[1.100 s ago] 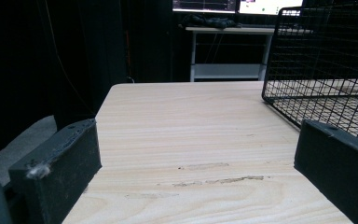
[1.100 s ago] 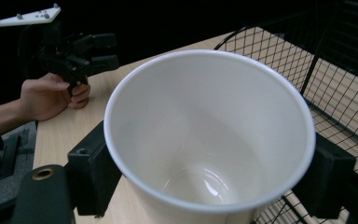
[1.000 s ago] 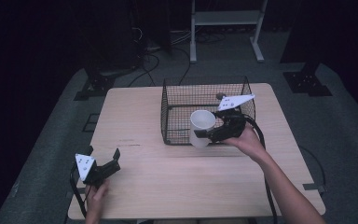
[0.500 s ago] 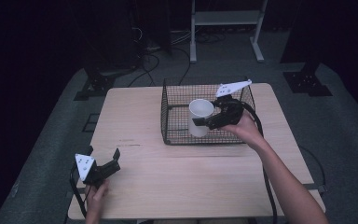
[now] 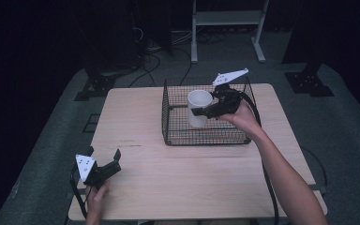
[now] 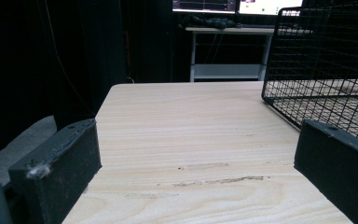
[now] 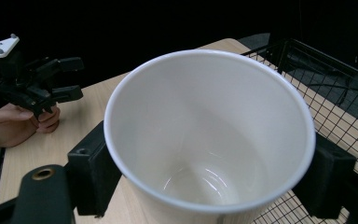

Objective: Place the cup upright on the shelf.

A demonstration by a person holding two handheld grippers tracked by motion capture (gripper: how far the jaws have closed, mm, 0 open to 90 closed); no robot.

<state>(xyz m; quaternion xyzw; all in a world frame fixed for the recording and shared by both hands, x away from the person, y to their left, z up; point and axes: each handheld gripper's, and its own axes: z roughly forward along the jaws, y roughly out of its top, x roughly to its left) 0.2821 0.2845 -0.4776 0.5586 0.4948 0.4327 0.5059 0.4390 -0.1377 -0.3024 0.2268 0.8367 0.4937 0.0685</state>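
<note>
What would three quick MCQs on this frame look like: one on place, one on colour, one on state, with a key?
1. Where is the cup?
A. Flat on the table's near edge
B. Held over the wire basket
C. On the floor

2. What colour is the cup?
A. White
B. Red
C. Blue

3. How do the left gripper's jaws stand?
A. Shut on the cup
B. Shut on the basket wire
C. Open, with nothing between them

Key: 1 B, the right gripper holds the cup within the basket's outline in the high view. 2 A, its wall and inside are white in the right gripper view. 3 C, the left gripper view shows bare table between the parted jaws.
</note>
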